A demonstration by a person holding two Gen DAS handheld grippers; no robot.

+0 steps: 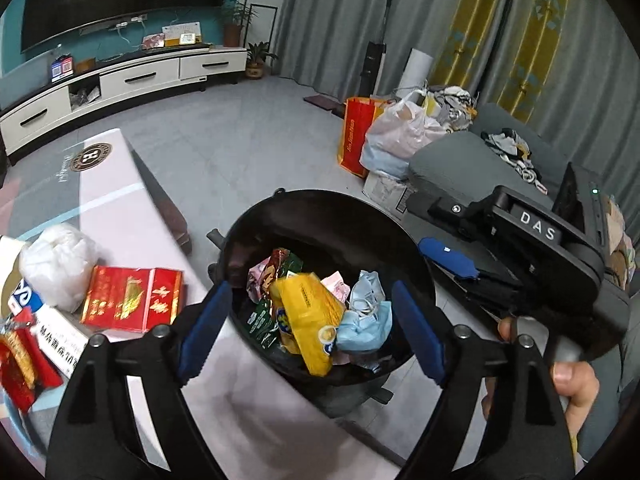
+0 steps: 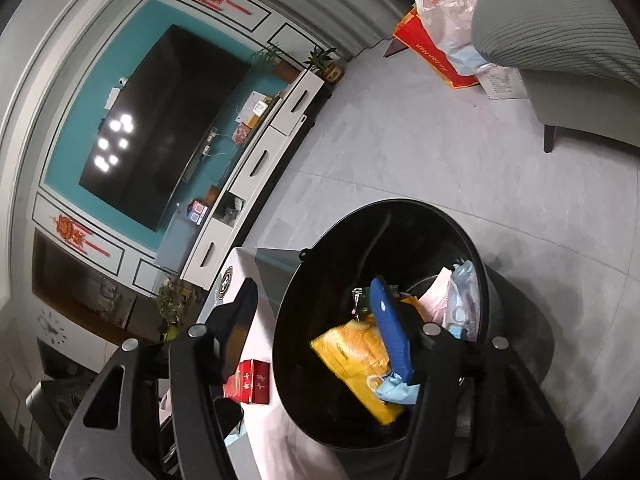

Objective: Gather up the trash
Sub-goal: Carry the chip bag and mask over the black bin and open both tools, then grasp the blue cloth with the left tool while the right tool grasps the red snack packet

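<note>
From the left wrist camera I see my left claw [image 1: 310,330] spread wide with nothing between its blue pads, hanging over the black trash bin [image 1: 320,208] that stands on the floor just beside the table's [image 1: 120,216] right edge. Inside the bin lie a yellow packet [image 1: 308,312], a crumpled blue face mask [image 1: 366,322], a green wrapper [image 1: 262,320] and pink scraps. On the table, near its left edge, sit a red cigarette box [image 1: 132,300], a white crumpled bag [image 1: 58,266] and a red snack wrapper [image 1: 22,360]. My right claw [image 1: 448,258] enters from the right, above the bin's rim, with the hand [image 1: 568,376] on its handle.

From the right wrist camera, my right claw [image 2: 320,328] is also wide open and grips nothing; one blue pad reaches over the bin [image 2: 384,216], above the yellow packet [image 2: 352,356] and the mask [image 2: 394,390]. The other finger sits over the table [image 2: 288,440], near the red box [image 2: 250,386] at the table's edge beside the bin.
</note>
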